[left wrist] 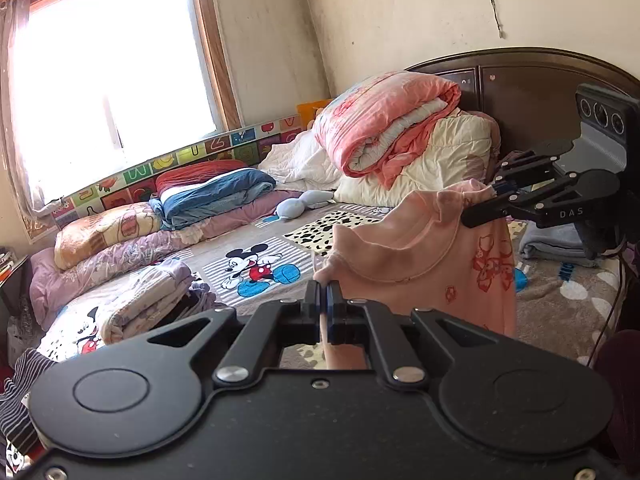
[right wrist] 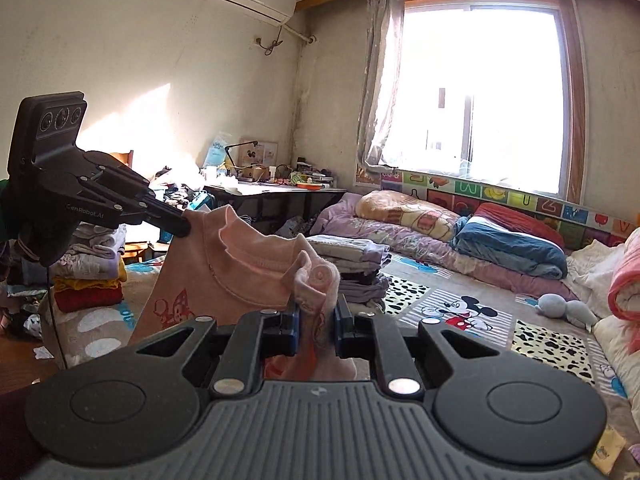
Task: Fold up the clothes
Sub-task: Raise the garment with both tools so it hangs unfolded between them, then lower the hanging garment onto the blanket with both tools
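The left gripper (left wrist: pixel 325 294) is clamped on one shoulder of a pink shirt (left wrist: pixel 424 256) held up in the air above the bed (left wrist: pixel 280 248), while the right gripper (right wrist: pixel 317 316) pinches the other shoulder, so the shirt hangs between them.

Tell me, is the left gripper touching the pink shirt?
Touching. In the left wrist view, the left gripper has its fingers pinched shut on an edge of the pink shirt, with the cloth running between them.
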Demonstrator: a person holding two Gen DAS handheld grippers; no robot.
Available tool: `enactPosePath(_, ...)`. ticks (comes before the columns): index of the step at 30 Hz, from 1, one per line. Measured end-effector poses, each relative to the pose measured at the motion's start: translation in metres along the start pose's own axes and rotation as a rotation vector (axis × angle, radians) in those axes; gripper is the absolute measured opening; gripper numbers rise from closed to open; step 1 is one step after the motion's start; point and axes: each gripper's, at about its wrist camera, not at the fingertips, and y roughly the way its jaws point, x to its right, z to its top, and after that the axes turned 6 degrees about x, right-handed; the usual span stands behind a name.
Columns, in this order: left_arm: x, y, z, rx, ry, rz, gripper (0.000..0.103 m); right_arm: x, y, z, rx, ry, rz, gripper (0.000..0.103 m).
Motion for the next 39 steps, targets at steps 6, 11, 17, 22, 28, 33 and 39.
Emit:
enactPosePath(6, -0.023, 0.056, 0.012, -0.035, 0.027, 0.056, 0.001, 0.03, 0.043, 0.022, -0.073, -0.072, -0.017, 0.017)
enactPosePath(11, -0.043, 0.112, 0.022, -0.067, 0.04, 0.095, 0.001, 0.062, 0.091, 0.025, -0.147, -0.117, -0.044, 0.017)
enactPosePath(17, -0.06, 0.164, 0.041, -0.037, 0.079, 0.189, 0.002, 0.103, 0.143, 0.028, -0.181, -0.153, -0.114, 0.017)
enactPosePath(22, -0.069, 0.186, 0.056, 0.047, 0.092, 0.28, 0.001, 0.129, 0.169, 0.043, -0.099, -0.202, -0.228, 0.017)
enactPosePath(28, -0.048, 0.192, 0.016, -0.003, 0.156, 0.261, 0.001, 0.128, 0.183, 0.023, -0.049, -0.303, -0.322, 0.017)
enactPosePath(33, -0.005, 0.172, -0.054, -0.114, 0.222, 0.16, 0.001, 0.1, 0.18, -0.051, -0.197, -0.306, -0.218, 0.017)
enactPosePath(39, 0.05, 0.136, -0.121, -0.218, 0.31, 0.067, 0.001, 0.027, 0.151, -0.129, -0.343, -0.397, -0.066, 0.017)
